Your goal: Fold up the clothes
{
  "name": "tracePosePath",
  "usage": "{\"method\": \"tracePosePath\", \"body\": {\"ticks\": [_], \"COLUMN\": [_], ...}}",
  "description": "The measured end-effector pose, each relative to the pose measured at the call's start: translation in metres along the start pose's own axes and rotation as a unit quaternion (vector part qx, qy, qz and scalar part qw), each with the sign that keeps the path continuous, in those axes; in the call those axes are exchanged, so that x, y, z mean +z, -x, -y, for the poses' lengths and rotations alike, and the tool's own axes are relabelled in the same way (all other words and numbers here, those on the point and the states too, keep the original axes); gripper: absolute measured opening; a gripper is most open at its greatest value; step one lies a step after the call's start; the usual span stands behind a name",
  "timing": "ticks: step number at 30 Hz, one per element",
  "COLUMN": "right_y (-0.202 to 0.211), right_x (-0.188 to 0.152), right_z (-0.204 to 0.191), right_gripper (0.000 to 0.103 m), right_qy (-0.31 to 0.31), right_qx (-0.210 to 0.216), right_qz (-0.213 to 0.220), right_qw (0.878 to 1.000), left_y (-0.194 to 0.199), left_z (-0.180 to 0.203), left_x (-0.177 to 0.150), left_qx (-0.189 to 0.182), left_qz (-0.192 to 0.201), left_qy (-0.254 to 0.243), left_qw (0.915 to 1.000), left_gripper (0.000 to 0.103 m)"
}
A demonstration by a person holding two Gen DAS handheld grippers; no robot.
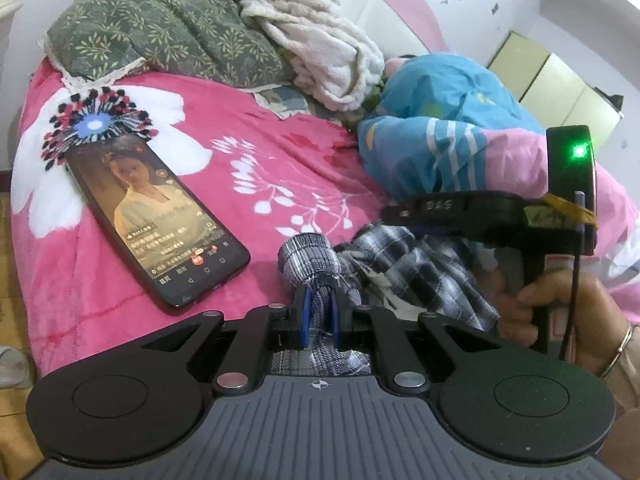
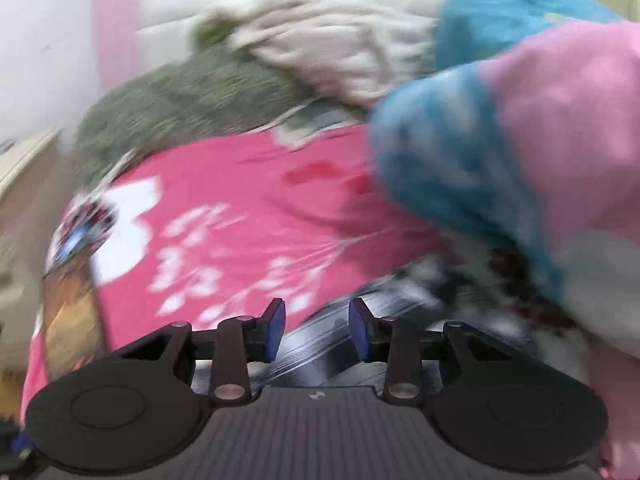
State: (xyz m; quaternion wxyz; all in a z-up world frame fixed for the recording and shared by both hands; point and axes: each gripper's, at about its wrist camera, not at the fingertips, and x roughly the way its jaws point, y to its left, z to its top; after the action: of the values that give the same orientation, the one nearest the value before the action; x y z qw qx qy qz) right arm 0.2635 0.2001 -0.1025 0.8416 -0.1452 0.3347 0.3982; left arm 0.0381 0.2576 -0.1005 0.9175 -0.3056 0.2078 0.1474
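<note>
Garment: a blue-and-white plaid garment [image 1: 400, 268] lies bunched on the pink flowered blanket [image 1: 224, 184], at the near edge of the bed, in front of the blue-and-pink quilt [image 1: 452, 132].
Garment and left fingers: a rolled band of the plaid cloth runs straight between the two blue pads [image 1: 305, 312] and bulges out just past their tips; more of it shows under the gripper body.
Left gripper [image 1: 319, 318]: fingers drawn nearly together, pinching the plaid cloth, with only the thickness of the fabric between the pads.
Garment and right fingers: in the right wrist view, heavily blurred, a streaked grey-white patch of the plaid garment [image 2: 320, 344] lies below and between the fingers; contact cannot be told.
Right gripper [image 2: 317, 330]: fingers spread well apart, nothing between the blue pads [image 2: 276, 328].
Right hand [image 1: 560, 312]: wrapped around the black handle of the right gripper, just right of the plaid heap, a bracelet on the wrist.
Phone [image 1: 156, 224]: lying flat on the blanket left of the garment, apart from it, screen lit.
Far end of bed: a green leaf-print pillow [image 1: 160, 40] and a cream fleecy throw [image 1: 316, 48] against the headboard.
</note>
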Motion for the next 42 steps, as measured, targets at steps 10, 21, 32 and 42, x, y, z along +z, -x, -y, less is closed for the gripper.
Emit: {"method": "tracePosePath", "body": {"ticks": [10, 21, 32, 42], "right_y": [-0.045, 0.192, 0.399, 0.334], "right_x": [-0.007, -0.081, -0.300, -0.311], "right_z": [0.002, 0.063, -0.035, -0.079], "right_gripper": [0.039, 0.038, 0.043, 0.042], "right_qy": [-0.053, -0.203, -0.146, 0.010], "right_qx": [0.000, -0.009, -0.140, -0.084], "right_qz": [-0.029, 0.085, 0.084, 0.113], "right_qw": [0.998, 0.975, 0.976, 0.990], "left_y": [0.000, 0.015, 0.030, 0.042], "left_z": [0.006, 0.002, 0.012, 0.001], "left_x": [-0.003, 0.001, -0.021, -0.041], "left_qx": [0.009, 0.034, -0.050, -0.047], "left_qz": [0.014, 0.072, -0.011, -0.129], "left_qy": [-0.007, -0.009, -0.068, -0.019], "left_qw": [0.9998, 0.9968, 0.9963, 0.9904], "left_gripper": [0.009, 0.010, 0.011, 0.013]}}
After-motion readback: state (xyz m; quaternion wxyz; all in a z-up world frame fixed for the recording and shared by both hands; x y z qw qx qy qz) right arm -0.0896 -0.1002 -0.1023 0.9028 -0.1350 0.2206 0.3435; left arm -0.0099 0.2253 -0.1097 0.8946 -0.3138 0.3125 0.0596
